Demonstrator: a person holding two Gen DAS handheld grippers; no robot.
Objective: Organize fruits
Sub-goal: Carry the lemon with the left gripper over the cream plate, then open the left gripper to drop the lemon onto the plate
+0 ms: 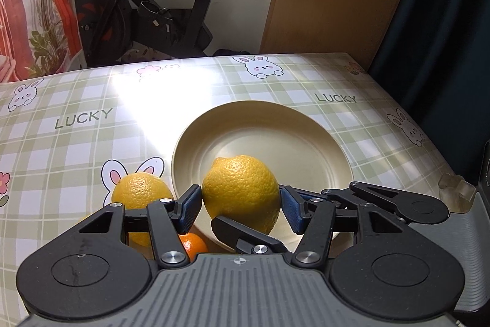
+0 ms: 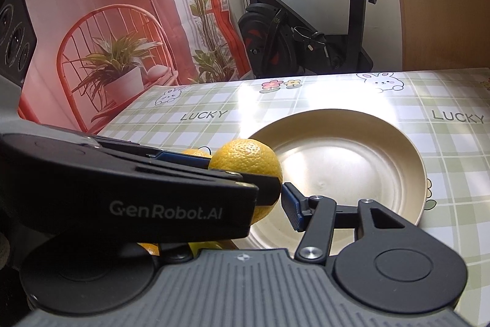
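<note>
The left gripper [image 1: 241, 203] has its blue pads clamped on a lemon [image 1: 241, 192] above the near rim of the cream plate [image 1: 275, 124]. The right gripper [image 2: 245, 195] stands spread, the other tool crossing it. Lower left lie a second lemon [image 1: 141, 192] and an orange [image 1: 193, 245]

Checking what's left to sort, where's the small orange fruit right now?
In the left wrist view, the small orange fruit sits on the table just behind the left gripper, left of the plate and beside a lemon.
</note>
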